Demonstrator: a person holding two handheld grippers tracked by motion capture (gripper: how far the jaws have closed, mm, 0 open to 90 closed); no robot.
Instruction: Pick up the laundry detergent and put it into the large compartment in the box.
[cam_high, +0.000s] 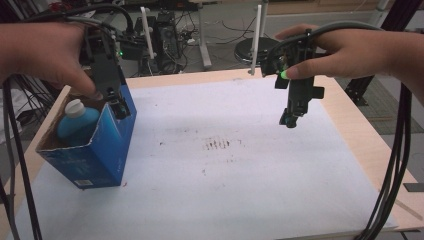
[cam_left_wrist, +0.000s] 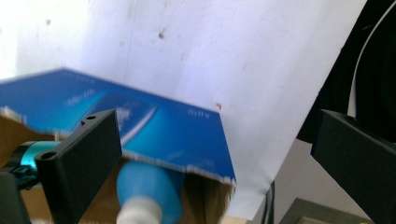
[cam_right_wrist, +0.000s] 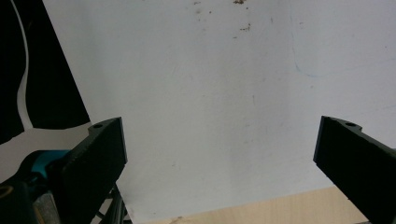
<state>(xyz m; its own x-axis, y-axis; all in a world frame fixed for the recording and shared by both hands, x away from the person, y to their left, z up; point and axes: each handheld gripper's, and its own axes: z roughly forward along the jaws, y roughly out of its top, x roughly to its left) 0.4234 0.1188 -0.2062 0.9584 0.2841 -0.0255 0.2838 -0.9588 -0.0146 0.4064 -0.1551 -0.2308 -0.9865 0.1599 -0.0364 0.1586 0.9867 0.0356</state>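
My left tool (cam_high: 119, 106) hangs wide open, empty, over the blue box (cam_high: 95, 150) at nine o'clock, with the bottle (cam_high: 76, 121) inside. I should lower slowly, straddling the wall. The right tool (cam_high: 289, 120) is open, idle.

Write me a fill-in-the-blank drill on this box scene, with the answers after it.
1. The bottle with the white cap sits inside the open ____ box.
2. The left hand-held gripper hangs over the box with its jaws ____.
3. The right hand-held gripper hangs over the ____ sheet, holding nothing.
4. The bottle's body is ____.

Missing words: blue; open; white; blue
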